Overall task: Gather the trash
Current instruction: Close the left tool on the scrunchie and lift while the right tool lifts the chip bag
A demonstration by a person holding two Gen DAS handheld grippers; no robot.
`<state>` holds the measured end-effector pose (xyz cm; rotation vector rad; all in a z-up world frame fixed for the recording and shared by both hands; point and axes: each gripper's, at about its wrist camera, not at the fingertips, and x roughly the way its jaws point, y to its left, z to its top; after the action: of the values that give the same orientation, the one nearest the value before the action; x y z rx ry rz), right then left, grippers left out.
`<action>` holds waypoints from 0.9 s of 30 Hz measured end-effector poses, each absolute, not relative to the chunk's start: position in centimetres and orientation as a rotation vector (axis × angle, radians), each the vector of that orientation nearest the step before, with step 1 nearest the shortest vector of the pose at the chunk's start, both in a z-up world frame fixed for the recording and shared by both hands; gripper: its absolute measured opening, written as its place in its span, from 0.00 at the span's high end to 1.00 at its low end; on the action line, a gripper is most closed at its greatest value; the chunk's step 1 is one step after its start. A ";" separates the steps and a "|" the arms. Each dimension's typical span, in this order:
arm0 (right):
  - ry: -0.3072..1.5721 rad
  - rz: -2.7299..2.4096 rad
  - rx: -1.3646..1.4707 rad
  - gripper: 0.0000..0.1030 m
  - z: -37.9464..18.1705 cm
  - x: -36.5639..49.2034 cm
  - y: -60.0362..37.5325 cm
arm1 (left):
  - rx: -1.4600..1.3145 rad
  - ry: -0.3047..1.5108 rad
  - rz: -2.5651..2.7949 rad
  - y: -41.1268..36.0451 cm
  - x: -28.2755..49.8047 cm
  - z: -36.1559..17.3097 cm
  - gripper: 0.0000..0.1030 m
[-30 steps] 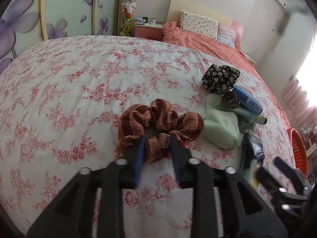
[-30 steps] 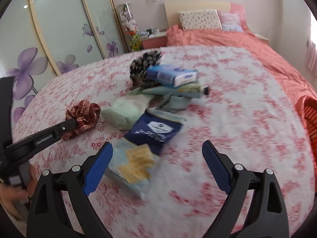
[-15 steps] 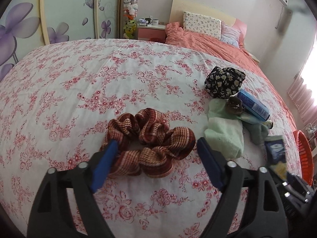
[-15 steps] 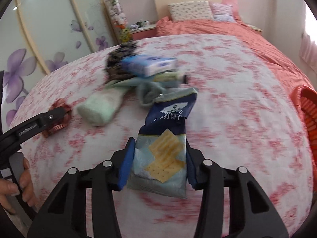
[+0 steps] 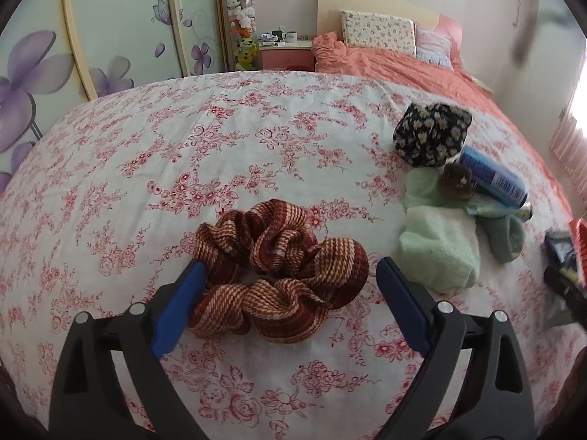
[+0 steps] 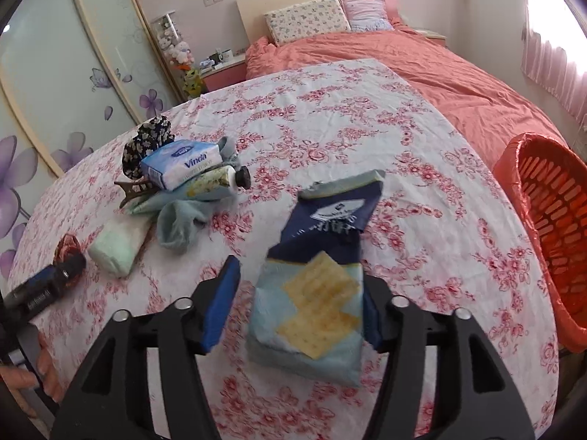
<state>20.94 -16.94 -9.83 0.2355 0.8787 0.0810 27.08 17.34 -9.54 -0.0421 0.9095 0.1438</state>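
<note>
A brown striped scrunchie lies on the flowered bedspread between the fingers of my left gripper. Those jaws are opening and stand wide on either side of it, not pressing. In the right wrist view a blue cracker packet lies between the fingers of my right gripper. These jaws are opening too: the left pad is clear of the packet, the right one sits at its edge. An orange basket stands at the bed's right side.
A heap lies further back: a blue tissue pack, a tube, a black floral scrunchie, a hair claw, pale green cloths. A hand holds the left gripper at the right wrist view's left edge.
My left jaws went from nearly shut on the brown scrunchie to wide apart. My right jaws closed around the cracker packet, then widened again, and the packet shifted right toward the basket.
</note>
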 end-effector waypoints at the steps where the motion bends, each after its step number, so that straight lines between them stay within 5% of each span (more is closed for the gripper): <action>1: 0.879 0.075 0.238 0.37 -9.8 21.1 -16.9 | -0.024 0.910 0.148 17.1 27.1 -9.7 0.11; 21: 0.870 0.020 0.130 0.35 -10.1 21.4 -16.7 | -0.122 0.928 0.140 19.9 26.7 -10.1 0.08; 23: 0.872 0.028 0.114 0.35 -10.0 21.3 -16.7 | -0.129 0.923 0.137 19.7 26.8 -10.3 0.13; 25: 0.871 0.027 0.092 0.49 -10.0 21.1 -17.0 | -0.106 0.918 0.122 19.1 27.0 -10.2 0.25; 27: 0.870 0.048 0.087 0.52 -10.0 21.0 -17.5 | -0.095 0.913 0.100 18.5 27.0 -10.1 0.37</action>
<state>20.96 -17.50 -9.97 0.0866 0.8698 0.0482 27.02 18.50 -10.07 -0.0952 0.9130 0.0999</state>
